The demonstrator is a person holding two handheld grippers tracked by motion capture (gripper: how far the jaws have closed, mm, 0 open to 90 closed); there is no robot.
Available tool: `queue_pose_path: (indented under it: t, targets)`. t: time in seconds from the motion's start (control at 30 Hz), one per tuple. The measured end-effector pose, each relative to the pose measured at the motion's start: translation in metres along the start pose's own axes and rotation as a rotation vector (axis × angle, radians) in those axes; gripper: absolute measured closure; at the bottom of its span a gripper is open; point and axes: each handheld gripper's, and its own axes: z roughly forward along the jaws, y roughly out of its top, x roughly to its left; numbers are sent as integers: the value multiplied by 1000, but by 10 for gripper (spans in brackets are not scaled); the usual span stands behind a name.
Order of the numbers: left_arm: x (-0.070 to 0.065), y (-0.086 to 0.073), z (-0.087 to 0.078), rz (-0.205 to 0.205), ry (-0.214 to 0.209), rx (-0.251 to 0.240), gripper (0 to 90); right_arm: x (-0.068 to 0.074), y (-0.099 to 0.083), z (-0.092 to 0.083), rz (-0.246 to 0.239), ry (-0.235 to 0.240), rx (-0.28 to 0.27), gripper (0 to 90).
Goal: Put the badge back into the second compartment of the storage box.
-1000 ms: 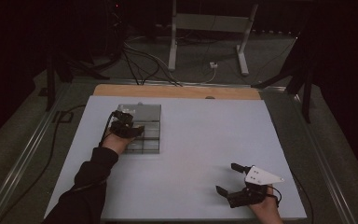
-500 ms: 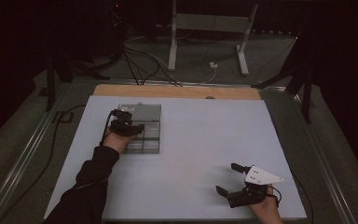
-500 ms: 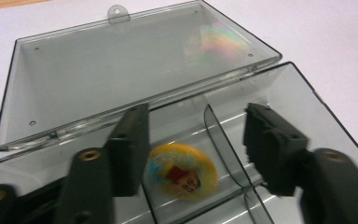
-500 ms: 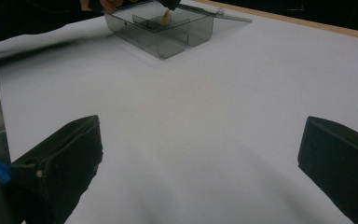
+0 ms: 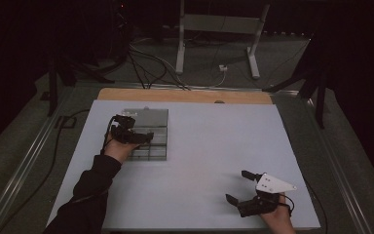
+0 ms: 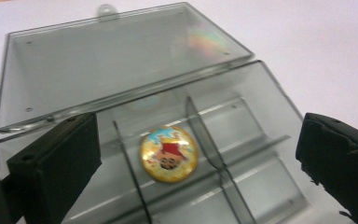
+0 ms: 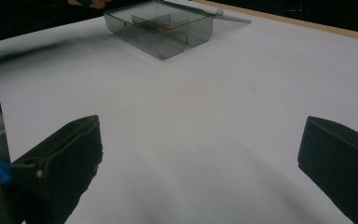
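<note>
A clear grey compartment box (image 5: 148,141) lies on the white table's left part with its lid (image 6: 121,60) folded back flat. A round, glossy yellow badge (image 6: 169,154) with a cartoon figure rests in a middle compartment of the box (image 6: 265,100). My left gripper (image 5: 131,131) hovers just over the box. Its jaws have just been opening and now stand wide on either side of the badge, touching nothing (image 6: 196,140). My right gripper (image 5: 237,186) rests open near the table's front right, with bare table between its jaws (image 7: 200,149). It faces the box (image 7: 161,25) across the table.
The white sheet (image 5: 214,146) covers the table, and a wooden strip (image 5: 185,95) shows along its far edge. Cables and a metal stand (image 5: 214,39) lie on the dark floor beyond. A cable (image 5: 53,161) runs along the table's left side.
The left gripper's jaws have spread apart over the box, and that hand shifted only slightly. The right gripper has stayed where it was.
</note>
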Motion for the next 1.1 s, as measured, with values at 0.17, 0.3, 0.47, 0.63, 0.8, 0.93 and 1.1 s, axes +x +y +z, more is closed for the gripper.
queue_pose_path:
  t: [0.17, 0.3, 0.47, 0.63, 0.8, 0.93, 1.1]
  targets:
    - [-3, 0, -15, 23, -43, -31, 4, 0, 0, 0, -1, 0, 1, 0]
    - [-5, -2, -26, 43, -65, -46, 4, 0, 0, 0, 3, 0, -2, 0]
    - [-5, -9, -42, 61, -94, -56, 4, 0, 1, 0, 5, 0, -3, 0]
    - [-4, -20, -55, 68, -140, -80, 4, 0, 1, 1, 5, 2, -2, 0]
    - [-3, -36, -68, 78, -182, -106, 4, 0, 1, 1, 6, 1, -4, 0]
    - [-5, -49, -75, 100, -187, -116, 4, 0, 1, 1, 5, 1, -2, 0]
    - [-7, -64, -83, 110, -199, -129, 4, 1, 1, 2, 2, -2, 1, 0]
